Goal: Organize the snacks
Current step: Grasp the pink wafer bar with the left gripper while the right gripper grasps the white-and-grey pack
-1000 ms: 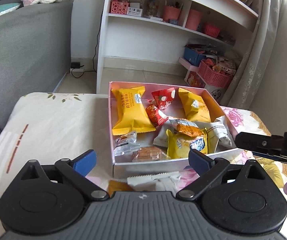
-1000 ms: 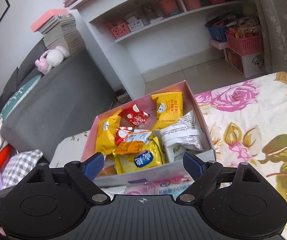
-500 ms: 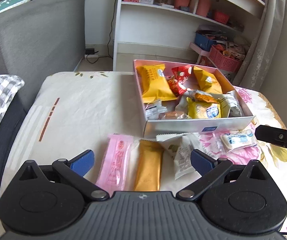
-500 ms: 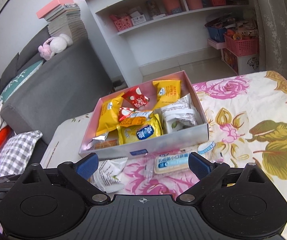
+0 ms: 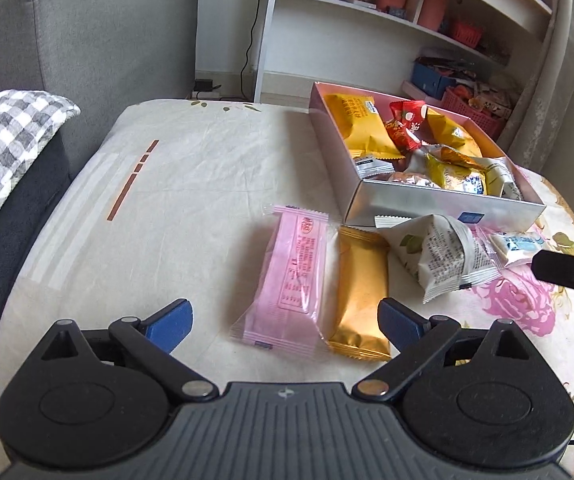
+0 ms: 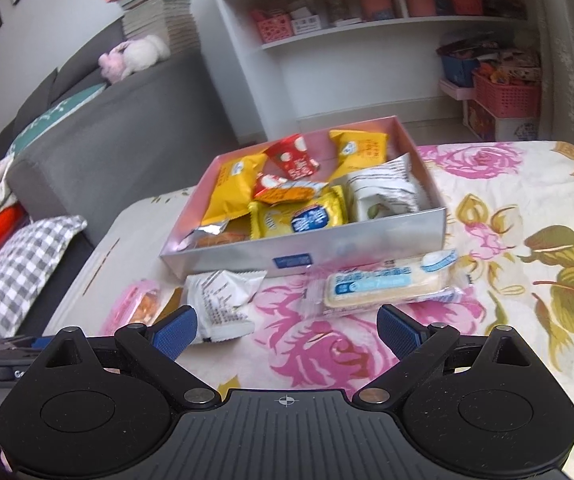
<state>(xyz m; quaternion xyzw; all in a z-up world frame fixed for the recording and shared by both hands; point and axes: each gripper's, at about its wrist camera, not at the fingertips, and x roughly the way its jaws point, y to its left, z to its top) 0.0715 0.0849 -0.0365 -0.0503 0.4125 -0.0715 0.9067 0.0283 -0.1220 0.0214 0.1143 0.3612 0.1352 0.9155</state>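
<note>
A pink box (image 5: 439, 208) with a silver front wall holds several snack packets on the flowered tablecloth. In front of it lie a pink packet (image 5: 293, 276), a gold packet (image 5: 361, 292), a white printed packet (image 5: 443, 256) and a clear-wrapped white and blue bar (image 5: 517, 242). My left gripper (image 5: 285, 322) hovers over the near ends of the pink and gold packets. Its jaws are closing but stand wide, and the pads touch neither packet. My right gripper (image 6: 287, 326) is open over bare cloth, just short of the bar (image 6: 387, 284) and the white packet (image 6: 223, 300).
A grey sofa (image 5: 87, 32) and a checked cushion (image 5: 3, 140) border the table on the left. A white shelf unit (image 5: 367, 20), pink baskets (image 6: 507, 96) and a curtain (image 5: 559, 60) stand behind the box. The right gripper's finger (image 5: 571, 272) reaches in at the left view's right edge.
Both grippers have drawn back from the box and sunk lower. The loose packets in front of the box have come into full view. The left gripper has shifted left.
</note>
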